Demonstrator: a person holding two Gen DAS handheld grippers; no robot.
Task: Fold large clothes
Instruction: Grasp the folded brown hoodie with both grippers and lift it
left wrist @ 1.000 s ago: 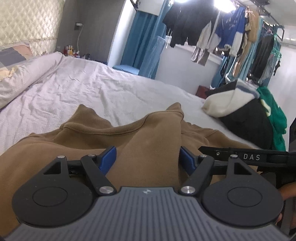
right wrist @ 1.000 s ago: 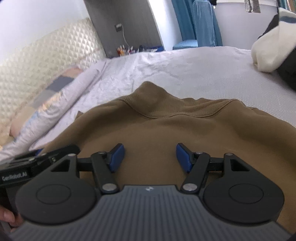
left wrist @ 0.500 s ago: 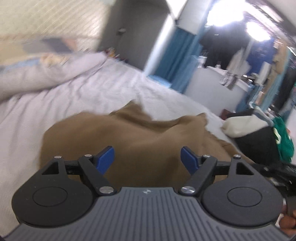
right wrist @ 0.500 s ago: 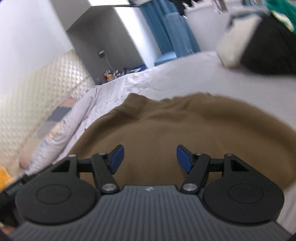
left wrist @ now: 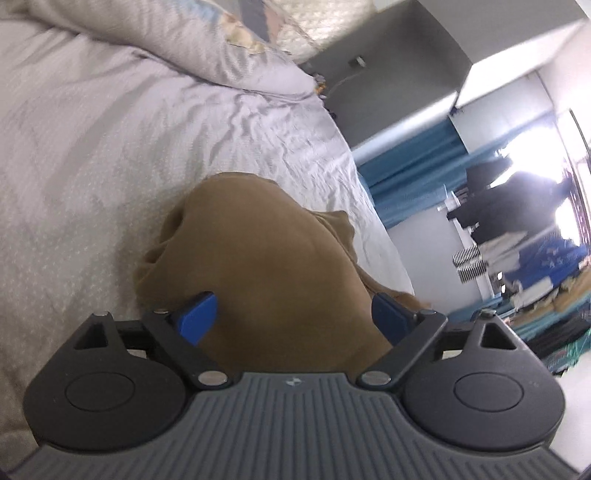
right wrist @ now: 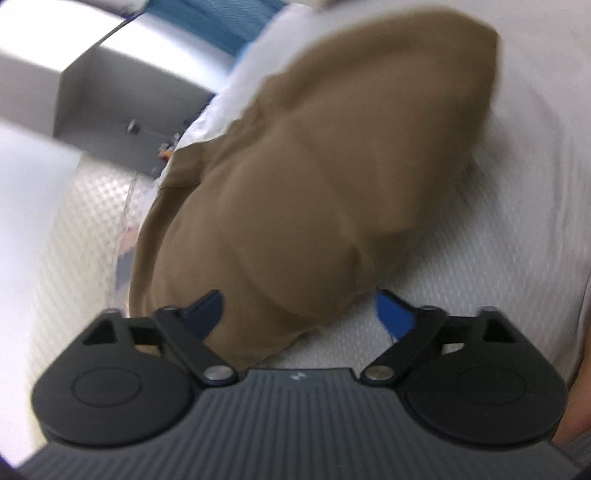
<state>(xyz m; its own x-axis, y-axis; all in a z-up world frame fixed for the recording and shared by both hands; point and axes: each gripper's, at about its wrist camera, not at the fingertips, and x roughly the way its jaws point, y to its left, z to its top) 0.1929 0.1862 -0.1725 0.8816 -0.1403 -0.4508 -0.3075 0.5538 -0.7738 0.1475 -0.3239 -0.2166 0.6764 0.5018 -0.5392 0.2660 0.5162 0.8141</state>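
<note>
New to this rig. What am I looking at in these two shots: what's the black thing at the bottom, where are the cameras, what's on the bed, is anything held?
There is no robot: a person carries a handheld two-finger gripper in each hand, each with a fisheye camera looking along its fingers. The black shape with blue pads is the gripper itself. One picture is from the left gripper, the other from the right gripper. Both look tilted. A brown sweatshirt lies bunched on a bed with a pale sheet. A pillow lies beyond it. Both sets of jaws are opening; cloth sits between the pads, but nothing is gripped.
</note>
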